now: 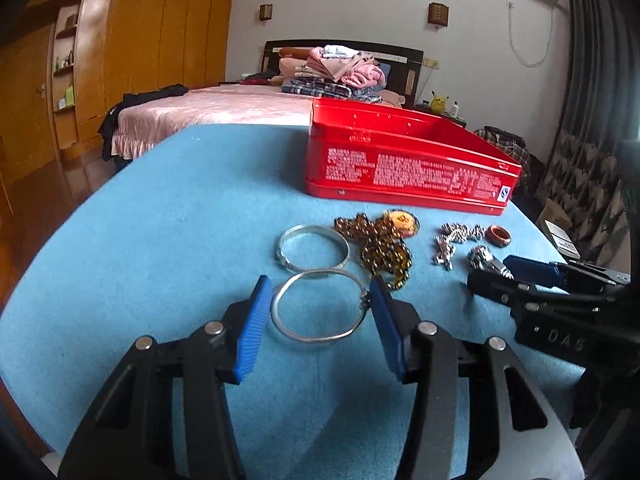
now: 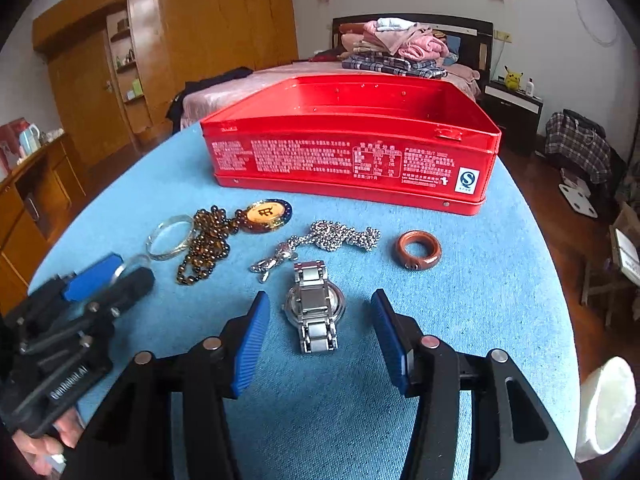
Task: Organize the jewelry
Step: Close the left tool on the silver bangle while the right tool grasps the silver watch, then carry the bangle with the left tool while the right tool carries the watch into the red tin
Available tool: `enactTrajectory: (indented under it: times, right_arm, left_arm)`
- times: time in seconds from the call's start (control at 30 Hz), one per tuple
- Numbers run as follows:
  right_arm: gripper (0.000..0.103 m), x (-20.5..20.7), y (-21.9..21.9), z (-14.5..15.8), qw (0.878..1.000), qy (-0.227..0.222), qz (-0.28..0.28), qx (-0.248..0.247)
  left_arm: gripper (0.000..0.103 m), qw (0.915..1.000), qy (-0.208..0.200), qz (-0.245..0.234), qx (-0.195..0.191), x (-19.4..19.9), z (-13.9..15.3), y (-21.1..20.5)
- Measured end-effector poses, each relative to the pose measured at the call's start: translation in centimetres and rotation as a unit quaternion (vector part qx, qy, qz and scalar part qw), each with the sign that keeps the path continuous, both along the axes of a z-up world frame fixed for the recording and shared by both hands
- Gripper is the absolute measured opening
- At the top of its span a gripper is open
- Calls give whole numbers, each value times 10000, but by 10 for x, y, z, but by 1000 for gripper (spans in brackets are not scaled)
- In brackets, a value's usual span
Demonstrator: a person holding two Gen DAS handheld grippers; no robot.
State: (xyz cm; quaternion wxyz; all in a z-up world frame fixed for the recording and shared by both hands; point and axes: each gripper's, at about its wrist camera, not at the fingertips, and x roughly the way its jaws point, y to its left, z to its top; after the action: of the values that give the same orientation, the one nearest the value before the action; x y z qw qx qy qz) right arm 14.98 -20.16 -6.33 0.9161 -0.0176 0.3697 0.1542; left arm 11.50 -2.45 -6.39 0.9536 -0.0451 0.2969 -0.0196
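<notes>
An open red tin box point(image 1: 404, 168) point(image 2: 348, 160) stands at the back of the blue tablecloth. In front of it lie two silver bangles, the near one point(image 1: 320, 336) between the fingers of my open left gripper point(image 1: 320, 292), the far one point(image 1: 314, 266) beyond. A brown bead necklace with a gold pendant point(image 1: 380, 248) point(image 2: 212, 244), a silver chain point(image 2: 336, 236), a brown ring point(image 2: 419, 254) and a silver watch point(image 2: 316, 308) lie there too. My right gripper point(image 2: 320, 300) is open around the watch.
The blue cloth-covered table point(image 2: 500, 280) drops off on all sides. A bed point(image 1: 224, 108) with folded clothes stands behind it, a wooden wardrobe point(image 1: 120, 60) at the left. A white roll point(image 2: 608, 408) sits at the lower right edge.
</notes>
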Motion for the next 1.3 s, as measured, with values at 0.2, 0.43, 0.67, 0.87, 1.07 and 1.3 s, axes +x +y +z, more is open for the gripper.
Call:
enactTrajectory:
  times: [0.2, 0.43, 0.67, 0.87, 1.07, 1.3]
  right_arm:
    - [33, -2, 1, -1, 9999, -49, 86, -22]
    - [32, -8, -4, 3, 9999, -75, 112, 35]
    - [32, -14, -20, 25, 9995, -279, 14, 141]
    - [32, -11, -27, 45, 9987, -483, 1, 165]
    - [32, 5, -36, 69, 9973, -683, -24, 265]
    - [32, 39, -45, 91, 9952, -907, -125, 357]
  left_arm:
    - [48, 9999, -77, 6, 94, 2, 6, -2]
    - [48, 9998, -164, -34, 124, 4, 14, -6]
    - [49, 9994, -310, -58, 109, 10, 25, -9]
    - [49, 9987, -491, -100, 109, 19, 40, -15]
    - [49, 9972, -722, -194, 73, 37, 63, -22]
    - [49, 9955, -909, -239, -89, 72, 84, -30]
